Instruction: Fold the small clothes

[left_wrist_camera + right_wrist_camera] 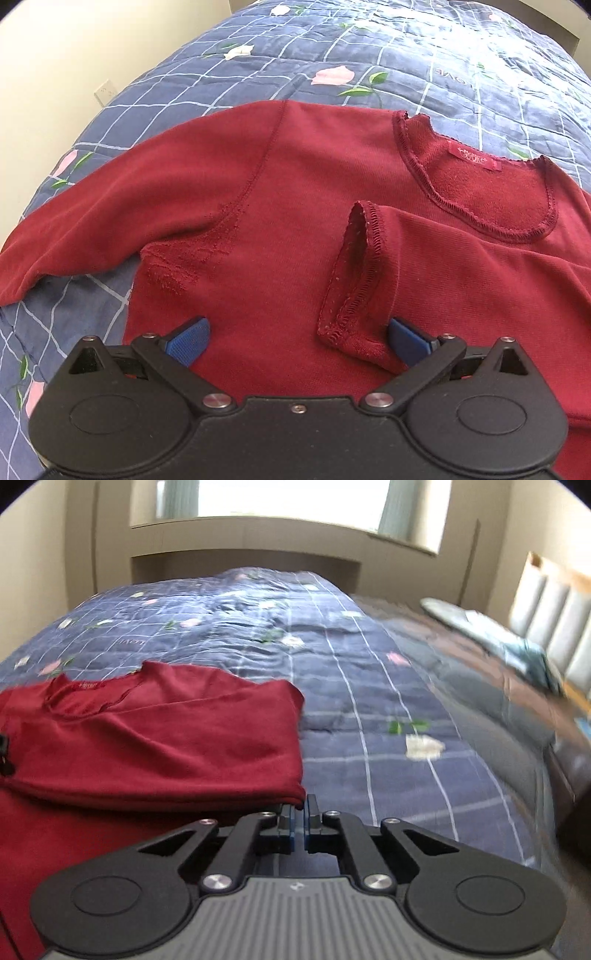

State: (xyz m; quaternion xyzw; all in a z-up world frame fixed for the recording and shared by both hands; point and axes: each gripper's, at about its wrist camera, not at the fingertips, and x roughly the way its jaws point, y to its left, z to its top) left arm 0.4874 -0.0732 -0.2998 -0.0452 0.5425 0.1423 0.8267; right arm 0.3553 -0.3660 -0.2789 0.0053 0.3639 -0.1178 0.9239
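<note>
The right gripper (300, 812) has its jaws pressed together at the near corner of the folded edge of a red top (155, 738); the fold's tip reaches the blue pads, but whether cloth is actually caught between them cannot be told from the blurred right wrist view. The left gripper (299, 338) hangs over the body of the top with its jaws spread wide and nothing between them, one pad by the bare chest cloth and the other just beside the cuff (351, 280) of the sleeve that lies folded across the front. The top lies flat, front up, on a blue checked quilt (369, 55) printed with flowers, its neckline and label toward the far side. One sleeve (92, 214) is spread out to the side on the quilt, not yet folded in, which suggests the fold is partly done: one side tucked over, the other waiting. The open left jaws look placed to hold down or take the folded sleeve while the right hand works the edge. No basket, drawer or other container shows in either view; beyond the quilt are only a pale wall, a window and a padded headboard (554, 616).
</note>
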